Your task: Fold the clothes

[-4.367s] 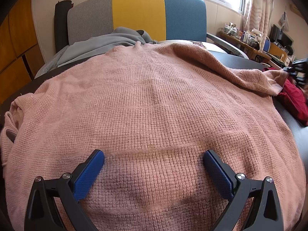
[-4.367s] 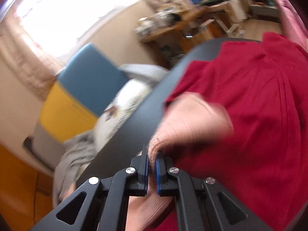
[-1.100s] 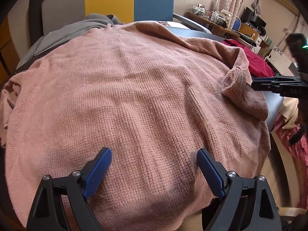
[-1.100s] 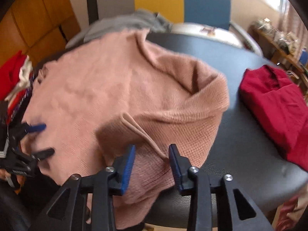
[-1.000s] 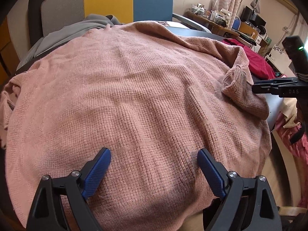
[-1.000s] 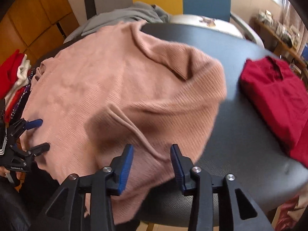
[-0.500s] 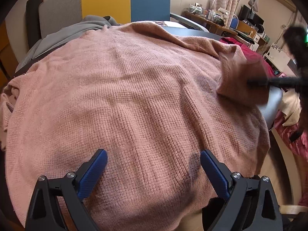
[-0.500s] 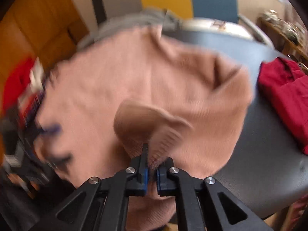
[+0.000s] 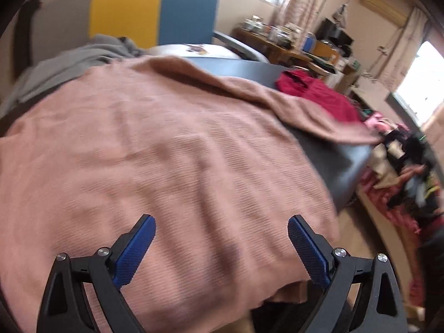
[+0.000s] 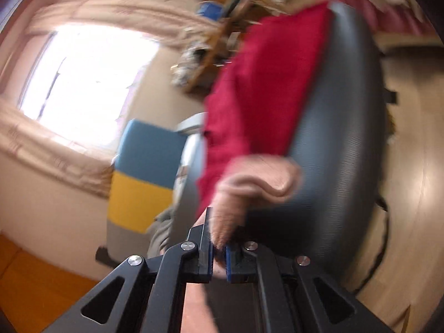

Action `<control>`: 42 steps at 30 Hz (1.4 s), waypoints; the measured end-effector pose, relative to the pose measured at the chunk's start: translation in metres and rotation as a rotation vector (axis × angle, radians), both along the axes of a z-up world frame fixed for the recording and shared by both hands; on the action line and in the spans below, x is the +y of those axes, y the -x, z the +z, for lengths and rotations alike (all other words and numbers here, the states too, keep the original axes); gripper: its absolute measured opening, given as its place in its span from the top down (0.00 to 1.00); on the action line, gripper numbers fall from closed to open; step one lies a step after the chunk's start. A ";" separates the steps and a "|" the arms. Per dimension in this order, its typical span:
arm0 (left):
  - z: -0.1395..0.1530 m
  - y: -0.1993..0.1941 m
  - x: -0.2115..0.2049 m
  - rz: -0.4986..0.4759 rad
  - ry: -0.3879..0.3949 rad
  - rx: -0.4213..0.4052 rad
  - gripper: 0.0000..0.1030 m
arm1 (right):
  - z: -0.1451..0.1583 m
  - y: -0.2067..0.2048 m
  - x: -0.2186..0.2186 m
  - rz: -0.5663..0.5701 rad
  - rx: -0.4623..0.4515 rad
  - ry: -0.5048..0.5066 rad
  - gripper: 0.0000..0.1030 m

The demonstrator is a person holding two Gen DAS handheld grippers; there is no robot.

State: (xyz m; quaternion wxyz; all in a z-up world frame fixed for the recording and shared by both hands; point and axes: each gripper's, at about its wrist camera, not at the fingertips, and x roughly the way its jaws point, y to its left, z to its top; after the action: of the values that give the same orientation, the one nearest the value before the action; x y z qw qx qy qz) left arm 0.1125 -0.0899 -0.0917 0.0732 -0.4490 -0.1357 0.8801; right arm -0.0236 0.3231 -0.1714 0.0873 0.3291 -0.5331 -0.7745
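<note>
A pink knitted sweater (image 9: 155,149) lies spread over the dark round table (image 9: 338,163), filling most of the left wrist view. My left gripper (image 9: 220,238) hovers open over its near hem, with nothing between the blue pads. One sleeve (image 9: 327,123) is stretched out to the right across the table. In the right wrist view my right gripper (image 10: 219,252) is shut on that pink sleeve's cuff (image 10: 249,191), beyond the table's edge. This view is tilted and blurred.
A folded red garment (image 9: 313,94) lies on the far right of the table, also seen as the red garment (image 10: 266,88). A grey garment (image 9: 72,61) and a yellow-blue chair (image 9: 155,16) stand behind. Cluttered shelves and clothes sit at right.
My right gripper closed on the sleeve cuff that lay folded on the sweater and pulled it out to the right, past the table edge. My left gripper stayed open and shifted rightward.
</note>
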 end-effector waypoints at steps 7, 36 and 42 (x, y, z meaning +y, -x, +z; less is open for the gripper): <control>0.012 0.066 0.064 -0.166 -0.157 -0.006 0.06 | -0.032 0.002 0.007 0.081 -0.020 0.144 0.93; -0.032 0.183 0.224 -0.164 -0.695 -0.341 0.89 | -0.079 -0.051 0.009 0.142 -0.059 0.468 0.91; -0.024 0.186 0.220 -0.181 -0.623 -0.322 0.95 | -0.086 -0.058 0.002 0.174 -0.105 0.478 0.76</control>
State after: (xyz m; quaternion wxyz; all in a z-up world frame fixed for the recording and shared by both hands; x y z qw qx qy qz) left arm -0.0732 0.1303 -0.1153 0.2618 -0.5484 -0.3669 0.7044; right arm 0.0343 0.3256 -0.2575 0.2009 0.3835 -0.6746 -0.5980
